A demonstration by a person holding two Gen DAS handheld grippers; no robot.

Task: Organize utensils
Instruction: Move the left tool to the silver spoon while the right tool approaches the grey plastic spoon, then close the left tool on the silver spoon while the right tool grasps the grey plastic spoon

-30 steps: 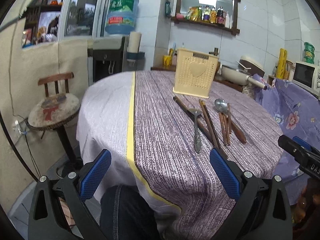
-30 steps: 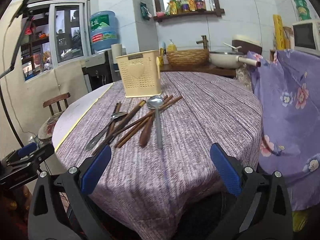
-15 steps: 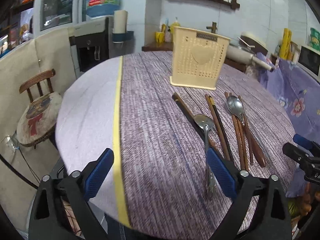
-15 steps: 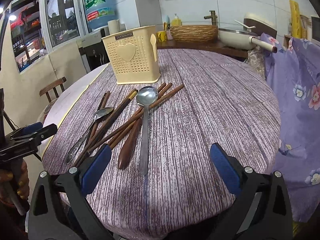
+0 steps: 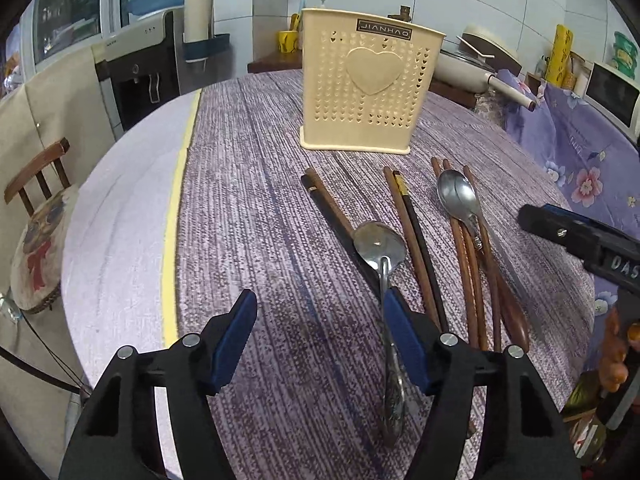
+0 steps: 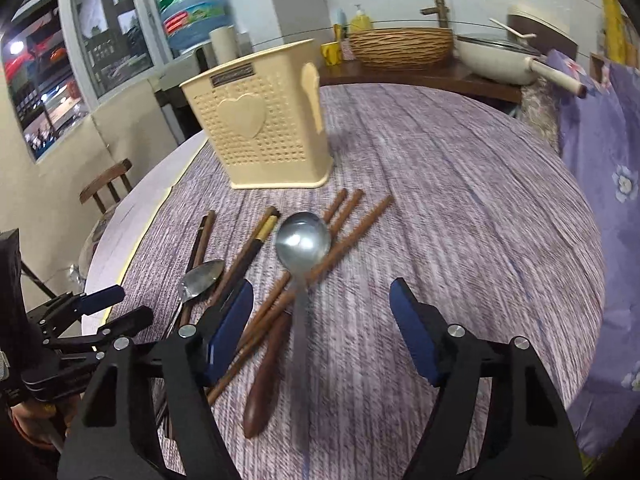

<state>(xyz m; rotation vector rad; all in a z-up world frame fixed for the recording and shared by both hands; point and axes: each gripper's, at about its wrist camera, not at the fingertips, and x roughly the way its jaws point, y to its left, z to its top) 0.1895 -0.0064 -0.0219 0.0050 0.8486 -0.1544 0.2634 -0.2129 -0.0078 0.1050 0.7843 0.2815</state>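
Observation:
A cream perforated utensil holder [image 5: 370, 80] [image 6: 264, 136] stands upright at the back of the round table [image 5: 248, 220]. In front of it lie several brown chopsticks [image 5: 412, 232] [image 6: 348, 240], a small metal spoon [image 5: 378, 244] [image 6: 202, 276], a larger metal spoon [image 5: 458, 196] [image 6: 304, 240] and a dark wooden handle [image 6: 264, 380]. My left gripper [image 5: 320, 308] hovers low with its jaws closing; the small spoon's handle runs along its right finger, and no pad presses on anything. My right gripper [image 6: 322, 292] is also closing, with the large spoon's handle lying between its fingers, untouched.
A wooden chair [image 5: 36, 216] stands left of the table, with a water dispenser [image 5: 136, 68] behind it. A purple floral cloth [image 5: 572, 152] covers something at the right edge. A wicker basket [image 6: 400, 46] and a pan [image 6: 496, 60] sit on the counter behind.
Both grippers have moved forward over the table toward the utensils and tipped further down. The jaws of both have narrowed.

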